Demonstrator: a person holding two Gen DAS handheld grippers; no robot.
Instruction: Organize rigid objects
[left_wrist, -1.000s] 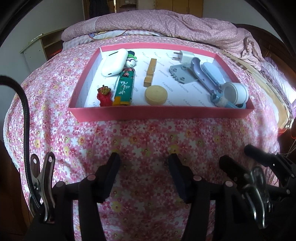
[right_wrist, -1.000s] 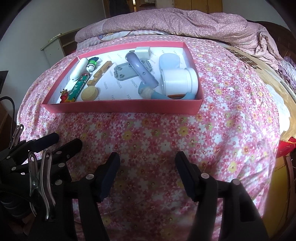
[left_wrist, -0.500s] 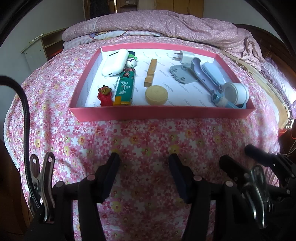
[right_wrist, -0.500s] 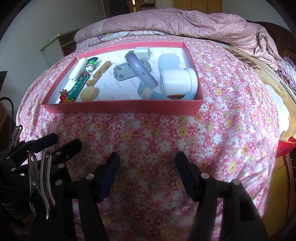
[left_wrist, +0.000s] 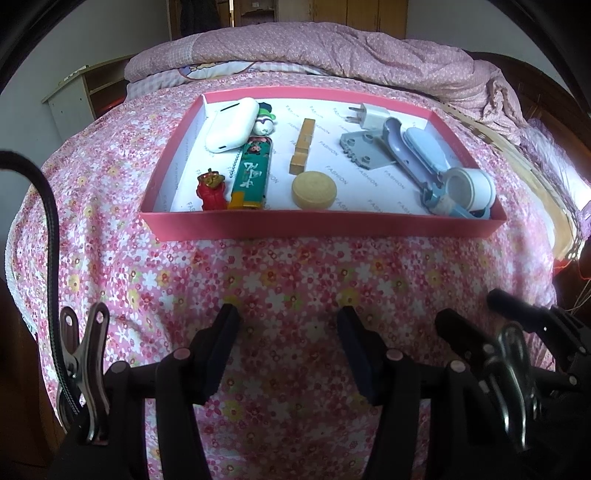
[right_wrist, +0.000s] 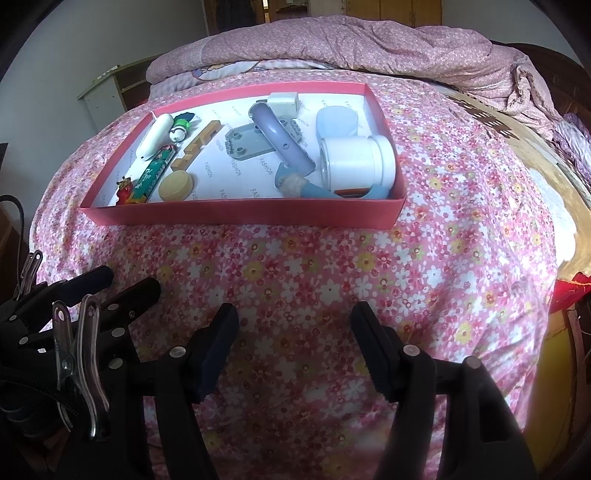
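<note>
Left wrist view first: the left gripper (left_wrist: 288, 332) is being held over the floral bedspread (left_wrist: 295, 280), its jaws standing apart with nothing between them, well short of the pink tray (left_wrist: 321, 225). Inside the tray a white case (left_wrist: 232, 125), a green tin (left_wrist: 253, 171), a red figurine (left_wrist: 211, 188), a wooden block (left_wrist: 303, 146), a round tan disc (left_wrist: 314, 190), a white plug (left_wrist: 371, 115), a grey toothed plate (left_wrist: 364, 149) and a white jar (left_wrist: 469, 188) are being shown lying loose, the right-hand pieces piled on one another. Right wrist view next: the right gripper (right_wrist: 293, 330) is likewise being kept above the bedspread near the tray's front wall, its jaws standing wide and empty, and the left gripper's fingers (right_wrist: 140, 291) are being seen at the lower left. The jar is being shown on its side in the tray's near right corner, touching a lilac handle (right_wrist: 282, 142) and a blue tool (right_wrist: 314, 190). No object is being gripped, so the step in hand is being judged either a start or a pause between picks; the next move is being judged to call for a reach over the front wall to one freestanding piece.
</note>
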